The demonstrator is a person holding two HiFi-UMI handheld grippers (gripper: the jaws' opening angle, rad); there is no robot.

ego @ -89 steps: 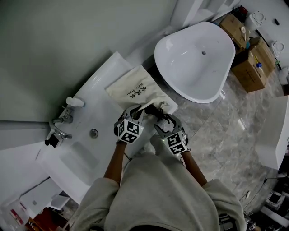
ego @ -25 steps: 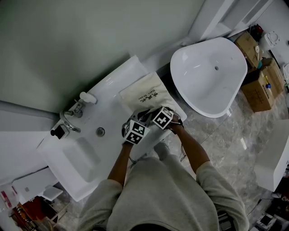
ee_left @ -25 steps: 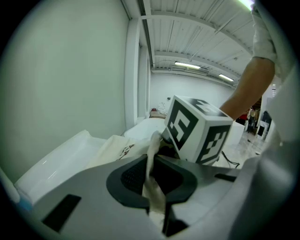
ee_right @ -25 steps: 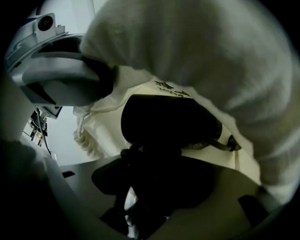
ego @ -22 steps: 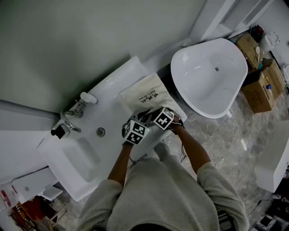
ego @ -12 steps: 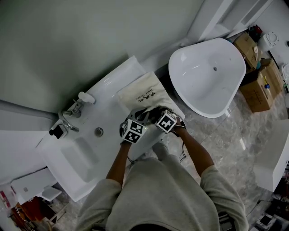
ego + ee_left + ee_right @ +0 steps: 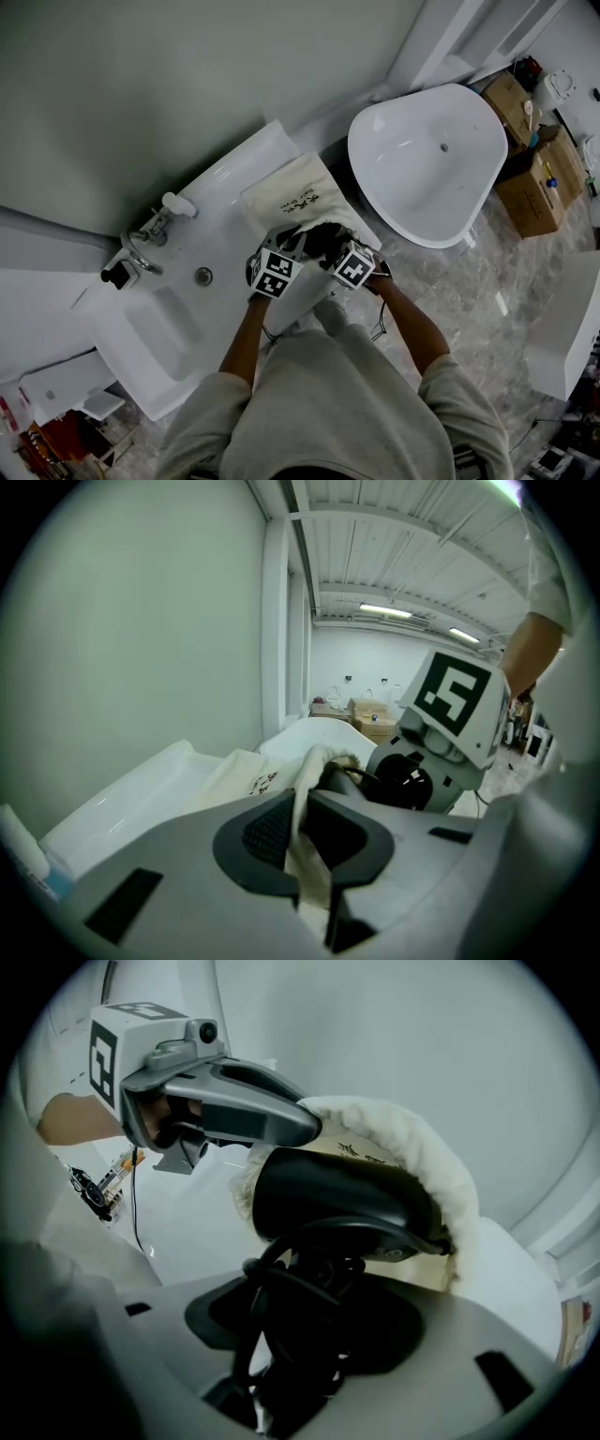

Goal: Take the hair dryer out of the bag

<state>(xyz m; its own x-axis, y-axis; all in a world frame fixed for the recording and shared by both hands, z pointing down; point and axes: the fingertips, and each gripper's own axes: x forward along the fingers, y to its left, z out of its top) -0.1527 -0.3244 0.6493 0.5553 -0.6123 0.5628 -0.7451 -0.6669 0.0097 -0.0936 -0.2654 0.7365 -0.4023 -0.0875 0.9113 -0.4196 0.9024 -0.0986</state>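
A cream cloth bag point(image 7: 292, 195) with dark print lies on the white counter point(image 7: 225, 178). My left gripper point(image 7: 289, 244) is shut on the cloth rim of the bag's mouth point(image 7: 302, 829), holding it up. The black hair dryer point(image 7: 324, 238) sticks halfway out of that mouth. In the right gripper view its rounded body point(image 7: 342, 1196) shows under the fuzzy bag rim point(image 7: 417, 1147). My right gripper point(image 7: 300, 1335) is shut on the dryer's handle and looped cord. The two grippers are side by side, the right gripper point(image 7: 448, 714) just right of the left.
A sink basin with its drain point(image 7: 203, 276), a faucet point(image 7: 139, 251) and a white bottle point(image 7: 174, 202) lie left of the bag. A large white tub point(image 7: 427, 150) stands to the right on the marble floor, with cardboard boxes point(image 7: 525, 122) beyond it.
My right gripper has drawn back from the bag's mouth toward the person, bringing more of the black hair dryer out. The left gripper has kept its hold on the rim.
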